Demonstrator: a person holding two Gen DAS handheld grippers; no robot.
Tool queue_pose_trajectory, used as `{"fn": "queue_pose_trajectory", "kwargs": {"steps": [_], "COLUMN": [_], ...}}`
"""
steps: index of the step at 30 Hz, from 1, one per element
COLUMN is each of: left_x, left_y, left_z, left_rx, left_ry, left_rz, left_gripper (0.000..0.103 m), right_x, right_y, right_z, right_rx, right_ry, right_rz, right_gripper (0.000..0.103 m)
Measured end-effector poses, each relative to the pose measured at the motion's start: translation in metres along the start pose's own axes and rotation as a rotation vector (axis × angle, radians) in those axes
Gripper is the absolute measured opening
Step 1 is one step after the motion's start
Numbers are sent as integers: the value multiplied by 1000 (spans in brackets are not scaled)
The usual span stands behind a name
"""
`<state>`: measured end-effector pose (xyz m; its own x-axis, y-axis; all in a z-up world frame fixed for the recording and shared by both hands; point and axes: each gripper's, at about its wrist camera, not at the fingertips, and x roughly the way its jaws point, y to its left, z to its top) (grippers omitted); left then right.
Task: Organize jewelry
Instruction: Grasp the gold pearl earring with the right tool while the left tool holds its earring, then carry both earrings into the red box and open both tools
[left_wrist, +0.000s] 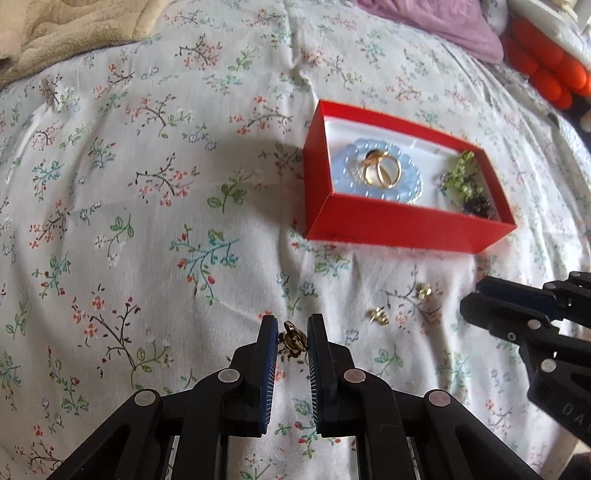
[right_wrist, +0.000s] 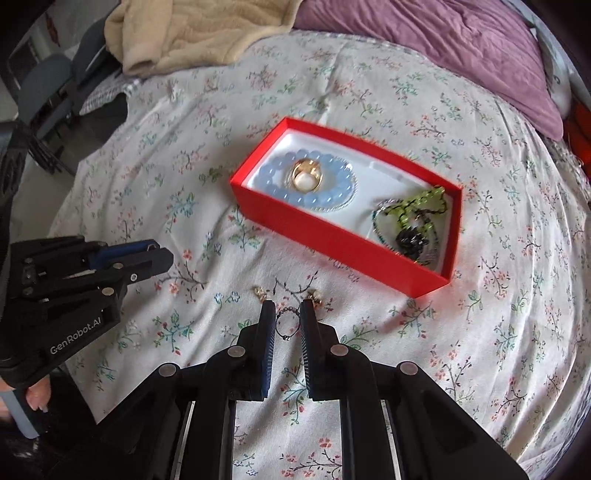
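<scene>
Now my left gripper (left_wrist: 292, 341) has its fingers slightly apart around a small gold earring (left_wrist: 291, 343) on the flowered bedsheet (left_wrist: 147, 221), and whether they pinch it I cannot tell. My right gripper (right_wrist: 287, 322) stands likewise around a thin beaded ring (right_wrist: 287, 323). Beyond them sits the red box (right_wrist: 332, 236), holding bracelets and rings.

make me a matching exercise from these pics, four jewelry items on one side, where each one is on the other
Items
1. small gold-coloured metal brooch
2. thin dark beaded ring
3. pale blue round-bead bracelet
4. green beaded necklace

Places
A. red cardboard box, left part
B. between the left tongs
C. red box, right part
D. between the right tongs

Pairs: 1-B, 2-D, 3-A, 4-C
</scene>
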<state>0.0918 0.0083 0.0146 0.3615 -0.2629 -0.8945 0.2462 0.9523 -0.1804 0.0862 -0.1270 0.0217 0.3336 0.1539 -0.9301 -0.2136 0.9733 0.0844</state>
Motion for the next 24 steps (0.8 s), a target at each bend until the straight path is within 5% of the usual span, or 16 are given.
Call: {"fn": "queue_pose_trajectory", "kwargs": {"steps": [24], "left_x": [9], "left_y": [-45], "left_z": [58], "left_rx": [-26], "left_ry": [-111], "left_rz": [-118], "left_gripper": [11], "right_x": [-24], "right_y": [-79], "right_z": [30], "right_rx": [254], "right_ry": [-115], "right_rz": [23], "right_gripper": [15]}}
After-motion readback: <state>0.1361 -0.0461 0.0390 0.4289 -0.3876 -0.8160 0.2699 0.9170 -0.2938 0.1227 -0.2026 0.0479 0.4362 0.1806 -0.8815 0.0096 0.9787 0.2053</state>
